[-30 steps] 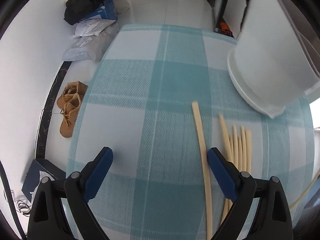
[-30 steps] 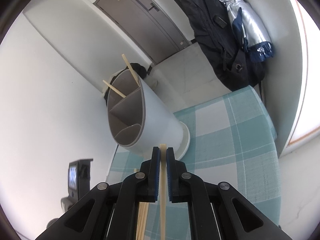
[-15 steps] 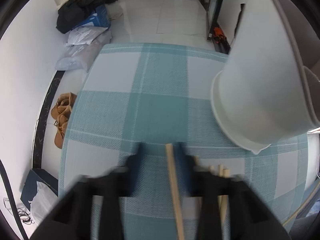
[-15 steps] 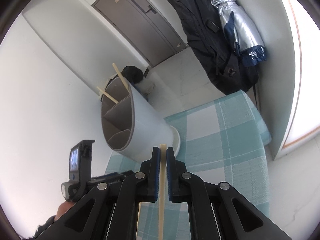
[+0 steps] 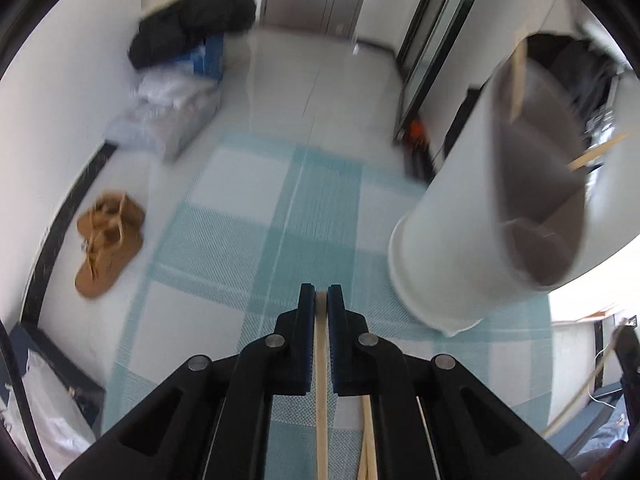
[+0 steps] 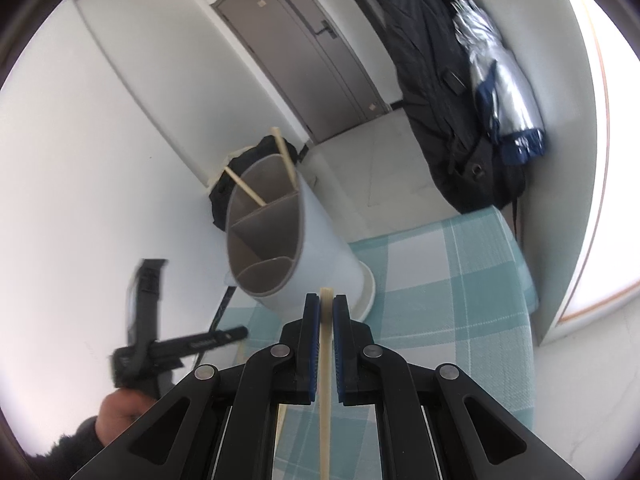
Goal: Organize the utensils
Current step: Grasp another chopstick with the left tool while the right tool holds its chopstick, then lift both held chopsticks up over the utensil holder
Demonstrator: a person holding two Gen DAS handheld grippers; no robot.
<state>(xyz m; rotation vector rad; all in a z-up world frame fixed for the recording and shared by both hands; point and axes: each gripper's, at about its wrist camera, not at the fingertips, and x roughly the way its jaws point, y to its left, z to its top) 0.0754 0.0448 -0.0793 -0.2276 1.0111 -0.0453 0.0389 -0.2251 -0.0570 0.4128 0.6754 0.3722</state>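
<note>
My left gripper [image 5: 321, 294] is shut on a pale wooden chopstick [image 5: 321, 392] and holds it above the teal checked tablecloth [image 5: 256, 248]. The white utensil holder [image 5: 480, 216] with grey compartments stands to its right, with two chopsticks [image 5: 518, 76] in it. More chopsticks [image 5: 370, 440] lie below the gripper. My right gripper [image 6: 326, 300] is shut on another chopstick [image 6: 325, 392], raised, with the holder [image 6: 280, 248] just ahead and left. The holder's far compartment holds two chopsticks [image 6: 285, 160].
The other hand-held gripper [image 6: 160, 344] shows at the left of the right wrist view. Brown shoes [image 5: 106, 240], bags [image 5: 172, 112] and a dark coat [image 5: 192, 28] lie on the floor beyond the table's left edge. Coats [image 6: 460, 100] hang by the door.
My left gripper has closed on a chopstick from the table and lifted it, so the holder now shows from higher up. My right gripper has kept its chopstick and drawn back a little.
</note>
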